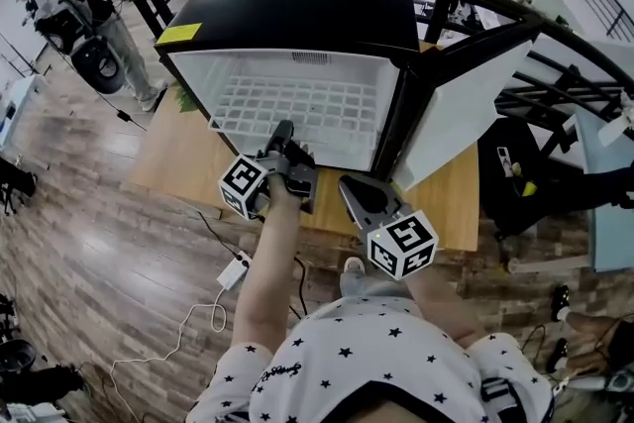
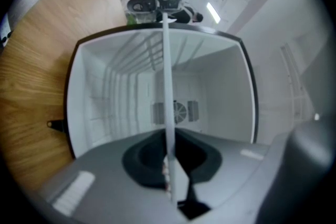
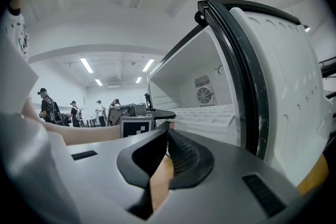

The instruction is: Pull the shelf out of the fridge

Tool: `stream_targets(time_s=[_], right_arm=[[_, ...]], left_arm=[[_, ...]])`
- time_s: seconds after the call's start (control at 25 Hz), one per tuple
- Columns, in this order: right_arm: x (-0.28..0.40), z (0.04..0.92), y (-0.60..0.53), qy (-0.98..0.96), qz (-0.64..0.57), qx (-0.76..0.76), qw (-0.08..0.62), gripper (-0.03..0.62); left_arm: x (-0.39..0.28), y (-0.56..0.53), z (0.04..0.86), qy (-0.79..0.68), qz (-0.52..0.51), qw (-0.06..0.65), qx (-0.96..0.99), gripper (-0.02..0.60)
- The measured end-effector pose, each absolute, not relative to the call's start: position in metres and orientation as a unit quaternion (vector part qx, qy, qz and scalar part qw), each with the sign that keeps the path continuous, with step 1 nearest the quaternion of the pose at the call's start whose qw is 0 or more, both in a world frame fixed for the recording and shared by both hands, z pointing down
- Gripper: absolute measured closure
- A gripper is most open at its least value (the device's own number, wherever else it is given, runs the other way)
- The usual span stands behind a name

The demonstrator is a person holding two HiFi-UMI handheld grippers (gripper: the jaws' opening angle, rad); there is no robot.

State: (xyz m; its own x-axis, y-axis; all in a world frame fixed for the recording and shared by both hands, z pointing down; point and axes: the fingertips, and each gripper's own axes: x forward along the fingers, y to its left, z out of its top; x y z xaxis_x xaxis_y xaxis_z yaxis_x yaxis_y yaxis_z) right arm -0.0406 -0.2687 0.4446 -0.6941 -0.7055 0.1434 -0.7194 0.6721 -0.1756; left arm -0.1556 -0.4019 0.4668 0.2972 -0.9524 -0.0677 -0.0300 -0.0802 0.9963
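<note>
Your left gripper (image 1: pixel 284 139), dark grey with a black-and-white marker cube (image 1: pixel 243 185) at its rear, points level and away from you. Its jaws are closed on the front edge of the thin white wire shelf (image 2: pixel 167 86), which runs edge-on between them. Your bare left forearm (image 1: pixel 265 282) stretches nearly straight behind it. Your right gripper (image 1: pixel 349 183), of the same build and carrying a second marker cube (image 1: pixel 401 244), sits just beside the left one and nearer your body. It tilts slightly downward, its jaws meeting at the tips with nothing between them.
</note>
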Motion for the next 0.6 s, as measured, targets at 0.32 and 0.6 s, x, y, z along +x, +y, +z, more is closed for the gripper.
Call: stream_targets(time_s=[0.32, 0.6], right_arm=[[-0.035, 0.445, -0.256, -0.91, 0.113, 0.397, 0.033, 0.572], [-0.034, 0.443, -0.244, -0.909, 0.113, 0.399, 0.032, 0.572]], left_arm=[[-0.155, -0.394, 0.465, -0.411, -0.428, 0.545, 0.592, 0.548], [-0.157, -0.38, 0.465, -0.412, -0.428, 0.547, 0.59, 0.548]])
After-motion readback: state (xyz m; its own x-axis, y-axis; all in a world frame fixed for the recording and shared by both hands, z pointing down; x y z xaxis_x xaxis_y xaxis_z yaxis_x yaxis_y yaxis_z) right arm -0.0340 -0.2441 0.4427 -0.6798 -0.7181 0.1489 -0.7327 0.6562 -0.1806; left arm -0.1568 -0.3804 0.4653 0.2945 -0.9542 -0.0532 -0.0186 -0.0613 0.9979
